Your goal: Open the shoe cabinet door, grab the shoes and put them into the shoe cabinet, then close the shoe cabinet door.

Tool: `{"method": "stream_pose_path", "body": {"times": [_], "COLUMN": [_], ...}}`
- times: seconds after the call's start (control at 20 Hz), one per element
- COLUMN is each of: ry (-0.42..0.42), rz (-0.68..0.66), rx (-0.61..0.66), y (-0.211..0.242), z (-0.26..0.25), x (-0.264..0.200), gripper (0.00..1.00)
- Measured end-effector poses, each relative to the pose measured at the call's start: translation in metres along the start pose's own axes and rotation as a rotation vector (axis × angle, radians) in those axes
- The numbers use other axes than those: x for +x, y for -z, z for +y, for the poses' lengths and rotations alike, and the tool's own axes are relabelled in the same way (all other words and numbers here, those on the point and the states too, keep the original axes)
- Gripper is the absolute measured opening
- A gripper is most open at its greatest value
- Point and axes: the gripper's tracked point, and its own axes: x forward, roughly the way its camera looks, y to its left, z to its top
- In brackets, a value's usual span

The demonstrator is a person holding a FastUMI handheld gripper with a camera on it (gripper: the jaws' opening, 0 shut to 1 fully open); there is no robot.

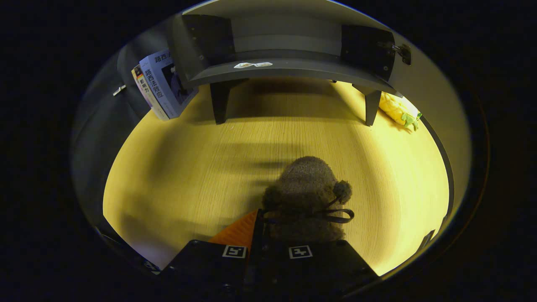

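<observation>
Brown fuzzy shoe (305,188) with dark lace, clamped between both fingers of the gripper (268,235). Grey shoe cabinet (289,69) at the wooden floor's (188,167) far edge, doors open.

pale wood floor (176,167), cabinet legs (219,102) standing on it, books (161,86) leaning, plush pineapple (398,110) lying beside

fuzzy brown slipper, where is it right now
In the gripper view, the fuzzy brown slipper is held between the fingers of the hand-held gripper, above the wooden floor, short of the open shoe cabinet ahead.
</observation>
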Motion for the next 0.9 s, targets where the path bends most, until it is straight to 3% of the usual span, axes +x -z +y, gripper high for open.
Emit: {"method": "stream_pose_path", "body": {"times": [0.2,0.3,0.7,0.9], "ry": [0.014,0.019,0.038,0.025], "rz": [-0.02,-0.028,-0.005,-0.058], "rx": [0.015,0.024,0.026,0.023], "y": [-0.002,-0.007,-0.001,-0.024], "z": [-0.006,-0.011,-0.012,-0.013], "x": [0.001,0.008,-0.016,-0.062], "gripper": [0.22,0.05,0.06,0.05]}}
